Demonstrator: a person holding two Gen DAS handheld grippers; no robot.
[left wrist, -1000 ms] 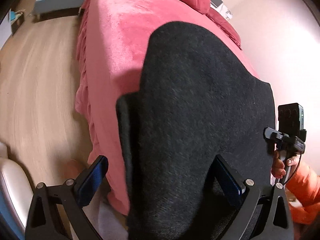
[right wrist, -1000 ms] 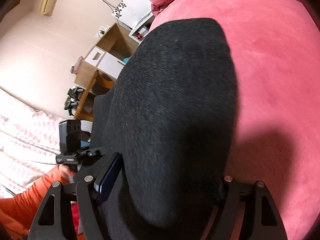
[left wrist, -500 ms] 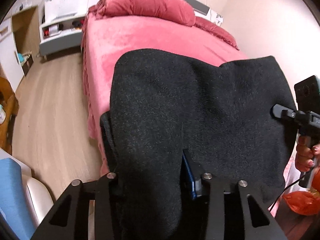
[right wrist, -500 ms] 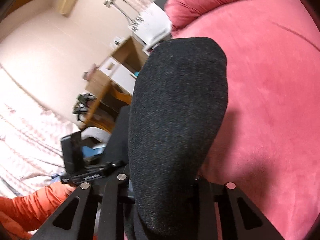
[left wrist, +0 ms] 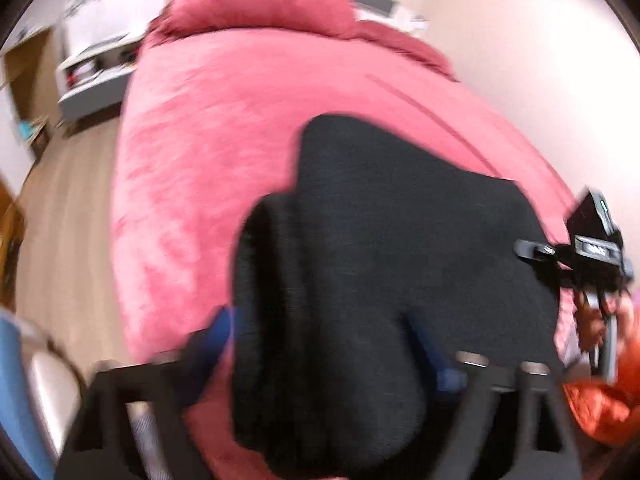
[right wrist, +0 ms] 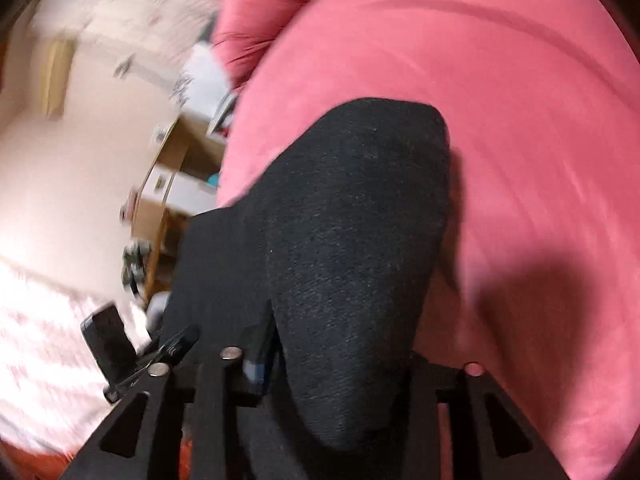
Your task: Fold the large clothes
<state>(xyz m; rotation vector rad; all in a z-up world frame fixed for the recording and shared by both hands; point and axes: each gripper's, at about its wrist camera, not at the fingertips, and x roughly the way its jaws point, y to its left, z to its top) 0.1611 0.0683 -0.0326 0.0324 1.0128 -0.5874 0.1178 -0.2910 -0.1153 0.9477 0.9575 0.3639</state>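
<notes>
We hold 2 tools over the foot of a pink bed (left wrist: 224, 152), and the black garment (left wrist: 400, 240) hangs and lies between them, so the fold turns on how that cloth runs from each one. Seen from the left wrist, the garment spreads ahead of the left tool (left wrist: 320, 344) and off to its right, reaching the right tool (left wrist: 592, 248) at the far edge; its long axis seems to run across the bed's end from one tool to the other, with a narrower lobe pointing up the bed toward the pillow (left wrist: 260, 4). The left tool's jaws are opening and stand wide, a thick roll of the cloth between them but, as far as the blur lets us judge, no longer pinched. From the right wrist, the right tool (right wrist: 332, 360) is opening too, at a middling gap, with a dark fold draped through it; we cannot tell whether its pads are pressing. Both sit equally close to the cloth. The fabric looks heavy, matte and finely speckled, doubled into soft rounded edges rather than creases.
</notes>
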